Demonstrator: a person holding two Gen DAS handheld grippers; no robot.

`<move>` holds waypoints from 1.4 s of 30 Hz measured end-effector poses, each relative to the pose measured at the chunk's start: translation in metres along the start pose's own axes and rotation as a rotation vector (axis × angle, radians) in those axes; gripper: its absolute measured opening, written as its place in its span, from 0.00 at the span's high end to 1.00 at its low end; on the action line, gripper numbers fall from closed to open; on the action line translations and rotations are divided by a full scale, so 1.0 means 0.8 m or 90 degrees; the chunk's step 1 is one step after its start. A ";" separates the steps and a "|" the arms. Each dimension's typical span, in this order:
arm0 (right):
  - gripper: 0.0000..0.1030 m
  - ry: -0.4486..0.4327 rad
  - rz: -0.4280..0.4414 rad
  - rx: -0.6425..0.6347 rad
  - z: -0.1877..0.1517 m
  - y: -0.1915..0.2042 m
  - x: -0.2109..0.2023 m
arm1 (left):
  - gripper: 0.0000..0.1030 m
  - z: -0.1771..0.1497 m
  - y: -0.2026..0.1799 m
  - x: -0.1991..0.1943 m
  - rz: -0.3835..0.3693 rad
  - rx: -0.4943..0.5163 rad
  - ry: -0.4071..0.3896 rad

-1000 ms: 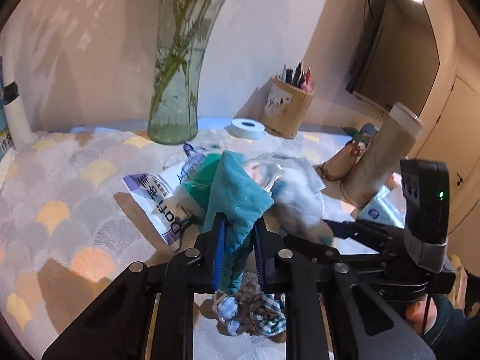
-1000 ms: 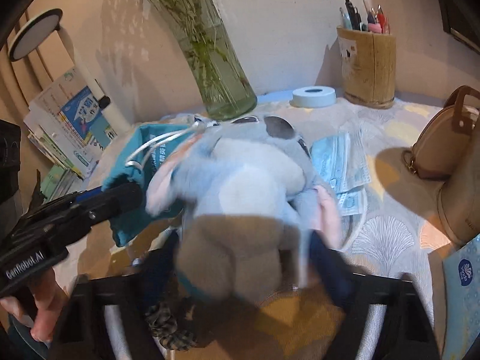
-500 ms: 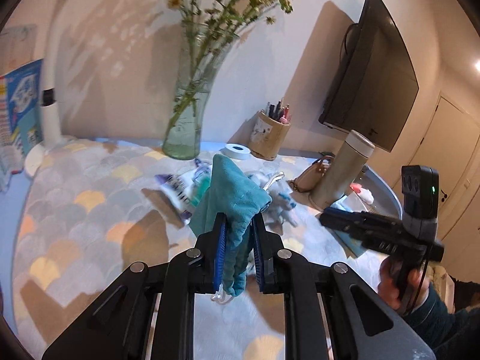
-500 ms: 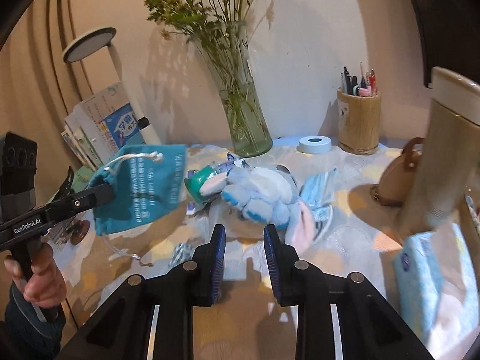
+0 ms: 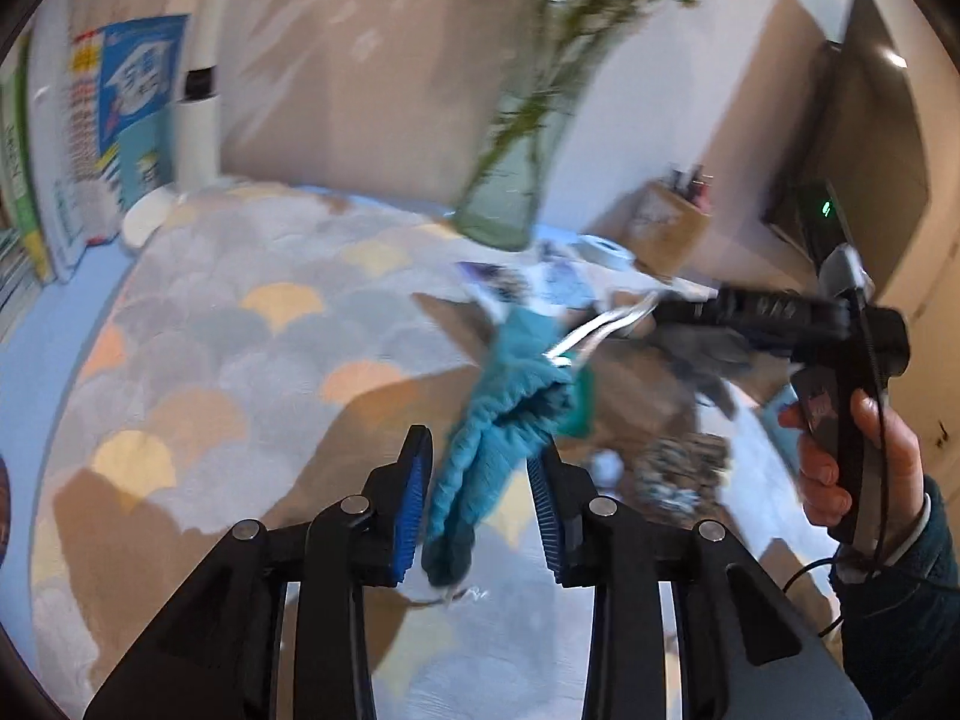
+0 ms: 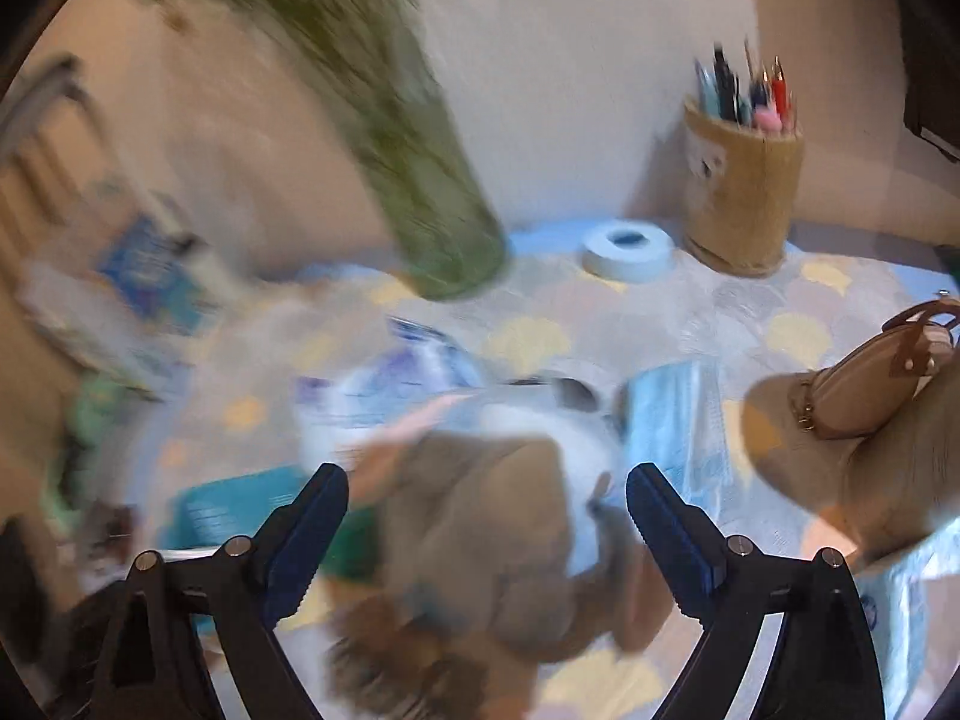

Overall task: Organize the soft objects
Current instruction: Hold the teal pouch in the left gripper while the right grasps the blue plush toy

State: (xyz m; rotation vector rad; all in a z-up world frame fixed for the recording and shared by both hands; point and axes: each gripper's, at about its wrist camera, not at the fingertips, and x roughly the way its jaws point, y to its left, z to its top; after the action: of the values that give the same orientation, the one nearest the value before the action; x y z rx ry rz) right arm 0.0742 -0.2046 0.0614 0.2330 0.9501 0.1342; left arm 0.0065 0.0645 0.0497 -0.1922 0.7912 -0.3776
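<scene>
A teal drawstring bag (image 5: 486, 468) hangs between the pads of my left gripper (image 5: 480, 444), whose jaws are opening; the cloth sits loosely in the gap. Its white cord (image 5: 600, 330) stretches toward my right gripper (image 5: 666, 309), which a hand (image 5: 840, 450) holds at the right. In the right wrist view my right gripper (image 6: 486, 474) is opening wide. A blurred grey plush toy (image 6: 480, 516) lies between and under its fingers, not pressed. The teal bag (image 6: 240, 510) shows at lower left there.
A glass vase (image 6: 444, 228) with green stems stands at the back. Near it are a tape roll (image 6: 627, 246) and a pen holder (image 6: 744, 198). A beige handbag (image 6: 870, 384) and packed face masks (image 6: 678, 420) lie right. Books (image 5: 120, 138) lean far left.
My left gripper's jaws have parted around the teal bag after gripping it tight. My right gripper went from shut and drawn back to wide open, close over the plush toy.
</scene>
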 end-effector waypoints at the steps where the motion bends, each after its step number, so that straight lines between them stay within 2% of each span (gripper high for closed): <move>1: 0.24 0.028 -0.019 0.001 0.001 -0.001 0.020 | 0.71 0.002 0.006 0.004 -0.009 -0.009 0.010; 3: 0.37 0.038 -0.016 0.004 -0.002 -0.008 0.032 | 0.71 0.002 0.012 0.014 -0.025 -0.019 0.026; 4: 0.46 0.028 -0.015 0.006 -0.004 -0.011 0.031 | 0.71 0.002 0.013 0.018 -0.024 -0.020 0.029; 6: 0.57 0.008 0.006 0.019 -0.007 -0.022 0.024 | 0.73 0.003 0.011 0.023 -0.024 -0.021 0.026; 7: 0.61 -0.007 0.024 0.029 -0.008 -0.029 0.016 | 0.84 0.004 0.010 0.021 -0.028 -0.022 0.019; 9: 0.62 -0.056 0.058 0.036 -0.011 -0.040 -0.010 | 0.86 0.005 0.006 0.011 -0.044 -0.021 0.002; 11: 0.62 -0.099 0.070 0.028 -0.013 -0.039 -0.038 | 0.86 0.004 -0.002 -0.009 -0.052 -0.008 -0.016; 13: 0.62 -0.147 0.073 0.002 -0.020 -0.035 -0.076 | 0.86 0.003 -0.010 -0.025 -0.056 0.006 -0.029; 15: 0.62 -0.167 0.064 -0.029 -0.030 -0.027 -0.102 | 0.86 -0.001 -0.019 -0.043 -0.045 0.036 -0.037; 19: 0.62 -0.164 0.018 -0.115 -0.075 -0.016 -0.141 | 0.86 -0.020 -0.045 -0.064 0.069 0.149 -0.041; 21: 0.62 -0.140 -0.014 -0.143 -0.106 -0.023 -0.145 | 0.84 -0.032 -0.056 -0.064 0.051 0.189 -0.009; 23: 0.62 -0.112 -0.047 -0.157 -0.129 -0.034 -0.136 | 0.62 -0.050 -0.067 -0.058 0.016 0.205 0.028; 24: 0.62 -0.097 -0.056 -0.160 -0.138 -0.038 -0.131 | 0.60 -0.058 -0.071 -0.056 0.000 0.208 0.038; 26: 0.61 -0.059 -0.051 -0.158 -0.157 -0.051 -0.118 | 0.56 -0.076 -0.078 -0.052 -0.041 0.208 0.060; 28: 0.56 -0.056 -0.042 -0.162 -0.172 -0.055 -0.121 | 0.53 -0.091 -0.083 -0.048 -0.084 0.197 0.092; 29: 0.52 -0.055 -0.040 -0.168 -0.180 -0.056 -0.125 | 0.43 -0.098 -0.085 -0.046 -0.104 0.190 0.111; 31: 0.25 -0.054 -0.032 -0.169 -0.189 -0.057 -0.133 | 0.28 -0.105 -0.086 -0.047 -0.118 0.177 0.120; 33: 0.15 -0.047 -0.019 -0.167 -0.199 -0.059 -0.141 | 0.27 -0.107 -0.085 -0.052 -0.129 0.154 0.112; 36: 0.15 -0.020 -0.001 -0.172 -0.212 -0.060 -0.145 | 0.25 -0.100 -0.075 -0.058 -0.158 0.095 0.096; 37: 0.15 -0.008 0.002 -0.174 -0.219 -0.061 -0.147 | 0.21 -0.097 -0.071 -0.059 -0.163 0.074 0.092; 38: 0.15 0.002 -0.002 -0.181 -0.226 -0.062 -0.151 | 0.18 -0.095 -0.069 -0.059 -0.157 0.058 0.090; 42: 0.15 -0.007 -0.015 -0.191 -0.245 -0.060 -0.172 | 0.18 -0.093 -0.070 -0.047 -0.091 0.032 0.082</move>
State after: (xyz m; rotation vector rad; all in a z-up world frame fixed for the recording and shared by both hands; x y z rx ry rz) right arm -0.1645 -0.2534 0.0479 -0.0541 0.9082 0.2514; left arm -0.0860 0.0262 0.0406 -0.1793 0.8964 -0.5485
